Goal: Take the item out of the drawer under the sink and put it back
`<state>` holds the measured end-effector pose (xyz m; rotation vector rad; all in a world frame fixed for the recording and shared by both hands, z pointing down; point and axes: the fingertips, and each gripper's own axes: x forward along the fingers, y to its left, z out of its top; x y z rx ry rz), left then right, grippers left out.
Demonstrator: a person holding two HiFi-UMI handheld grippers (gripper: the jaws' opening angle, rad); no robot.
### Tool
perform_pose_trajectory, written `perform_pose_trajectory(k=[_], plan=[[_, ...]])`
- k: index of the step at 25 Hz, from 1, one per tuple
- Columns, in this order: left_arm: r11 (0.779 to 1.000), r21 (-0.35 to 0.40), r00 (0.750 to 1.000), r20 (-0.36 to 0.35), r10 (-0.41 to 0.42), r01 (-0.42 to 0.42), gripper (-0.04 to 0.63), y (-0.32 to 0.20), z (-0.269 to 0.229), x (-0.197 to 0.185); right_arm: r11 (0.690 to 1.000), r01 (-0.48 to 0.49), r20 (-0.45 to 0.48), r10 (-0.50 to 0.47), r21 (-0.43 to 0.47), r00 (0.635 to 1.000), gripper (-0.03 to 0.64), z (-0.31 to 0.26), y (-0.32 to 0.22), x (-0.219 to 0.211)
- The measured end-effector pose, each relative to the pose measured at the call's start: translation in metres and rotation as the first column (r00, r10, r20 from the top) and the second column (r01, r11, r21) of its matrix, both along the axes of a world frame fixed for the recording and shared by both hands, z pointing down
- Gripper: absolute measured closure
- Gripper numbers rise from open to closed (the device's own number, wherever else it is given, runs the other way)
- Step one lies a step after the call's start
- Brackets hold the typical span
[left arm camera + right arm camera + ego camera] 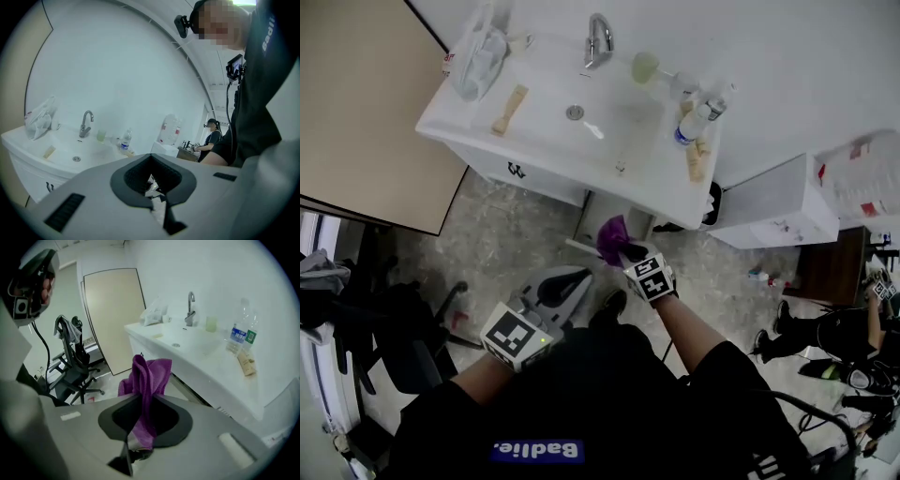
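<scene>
My right gripper [625,251] is shut on a purple cloth [611,236], held in the air in front of the white vanity [534,155] below the sink. In the right gripper view the purple cloth [147,376] stands up out of the closed jaws of the right gripper [140,427] and droops over to the left. My left gripper [572,281] hangs lower left of it, above the floor, apart from the cloth. In the left gripper view the left gripper [157,199] has its jaws together with nothing between them. The drawer itself is not plainly seen.
On the sink top are a faucet [598,39], a plastic bag [480,52], a green cup [645,67] and bottles [694,122]. A beige door [366,103] is at the left, a black office chair [70,357] behind. A white cabinet [778,206] and another person [825,333] are at the right.
</scene>
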<state>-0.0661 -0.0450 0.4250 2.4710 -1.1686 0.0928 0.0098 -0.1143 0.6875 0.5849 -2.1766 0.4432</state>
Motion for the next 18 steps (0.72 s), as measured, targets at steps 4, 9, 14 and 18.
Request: perform_pose_trajectory(k=[4, 9, 14, 18], plan=[[0.999, 0.01, 0.999, -0.001, 0.033, -0.033, 0.591, -0.004, -0.007, 0.008, 0.999, -0.04, 0.081, 0.038, 0.022, 0.996, 0.554, -0.043, 0.01, 0.0], [0.996, 0.026, 0.996, -0.039, 0.083, -0.083, 0.591, -0.009, -0.013, 0.025, 0.994, -0.1, 0.176, 0.092, 0.038, 0.98, 0.554, -0.092, 0.019, 0.0], [0.991, 0.041, 0.99, -0.064, 0.126, -0.124, 0.591, -0.013, -0.02, 0.041, 0.987, -0.15, 0.272, 0.128, 0.059, 0.954, 0.554, -0.144, 0.029, 0.01], [0.985, 0.051, 0.984, -0.066, 0.167, -0.164, 0.591, -0.012, -0.026, 0.051, 0.974, -0.209, 0.359, 0.166, 0.085, 0.918, 0.554, -0.189, 0.036, 0.021]])
